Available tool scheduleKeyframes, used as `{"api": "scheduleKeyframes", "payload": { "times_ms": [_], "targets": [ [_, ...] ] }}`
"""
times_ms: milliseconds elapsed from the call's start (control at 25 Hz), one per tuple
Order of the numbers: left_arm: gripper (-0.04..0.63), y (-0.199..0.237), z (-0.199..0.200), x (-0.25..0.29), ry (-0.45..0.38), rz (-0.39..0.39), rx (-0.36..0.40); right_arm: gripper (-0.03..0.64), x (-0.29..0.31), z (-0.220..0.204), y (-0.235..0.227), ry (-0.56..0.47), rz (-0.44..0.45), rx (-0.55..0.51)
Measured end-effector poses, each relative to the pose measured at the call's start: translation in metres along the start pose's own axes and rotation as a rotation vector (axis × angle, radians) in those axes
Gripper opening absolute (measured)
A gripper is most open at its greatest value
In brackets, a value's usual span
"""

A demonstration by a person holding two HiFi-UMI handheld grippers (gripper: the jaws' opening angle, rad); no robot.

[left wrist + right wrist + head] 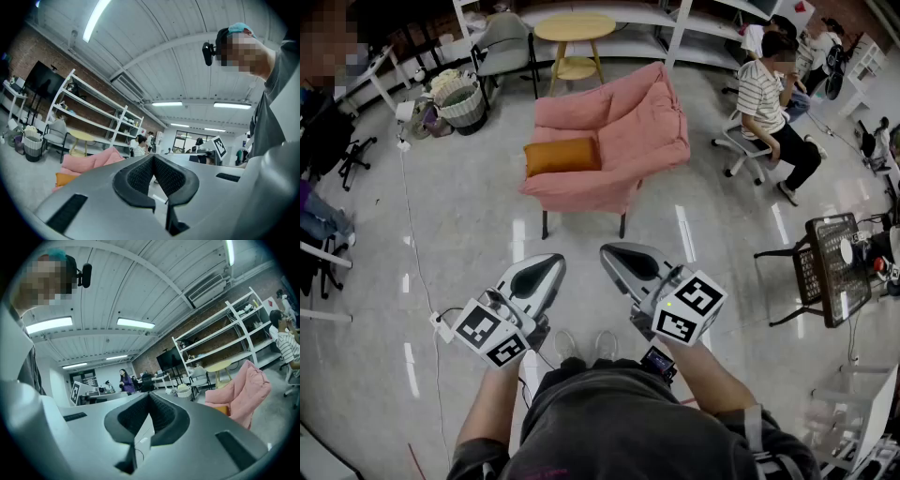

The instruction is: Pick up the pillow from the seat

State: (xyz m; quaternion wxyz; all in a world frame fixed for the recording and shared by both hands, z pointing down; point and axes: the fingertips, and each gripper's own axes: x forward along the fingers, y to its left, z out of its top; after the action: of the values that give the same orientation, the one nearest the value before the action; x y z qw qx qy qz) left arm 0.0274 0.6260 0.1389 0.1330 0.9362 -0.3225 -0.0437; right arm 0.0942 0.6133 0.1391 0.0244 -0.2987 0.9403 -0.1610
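Head view: pillow [562, 156] well beyond fingers [536, 275] (all closed)

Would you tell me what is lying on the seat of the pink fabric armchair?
A rectangular orange pillow lies there, toward the left side of the pink fabric armchair in the head view. Nothing else shows on it; the seat beneath the pillow is covered.

The right gripper [149, 395] points level, its jaws closed together with nothing between them. Beyond, to the right, a pink armchair [243, 390] carries an orange pillow [223, 409], with white shelving [225, 345] behind.
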Motion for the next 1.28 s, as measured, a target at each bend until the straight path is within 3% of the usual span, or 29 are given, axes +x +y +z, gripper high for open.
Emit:
{"api": "scheduleKeyframes", "payload": {
  "times_ms": [680,1280],
  "targets": [
    [0.009,0.01,-0.026,0.032,0.031,0.043,-0.028,0.015,-0.006,-0.016,-0.044,0.024,0.023,0.066],
    [0.009,0.062,-0.01,0.06,0.0,0.081,-0.03,0.015,0.023,-0.004,-0.096,0.039,0.003,0.077]
  ]
}}
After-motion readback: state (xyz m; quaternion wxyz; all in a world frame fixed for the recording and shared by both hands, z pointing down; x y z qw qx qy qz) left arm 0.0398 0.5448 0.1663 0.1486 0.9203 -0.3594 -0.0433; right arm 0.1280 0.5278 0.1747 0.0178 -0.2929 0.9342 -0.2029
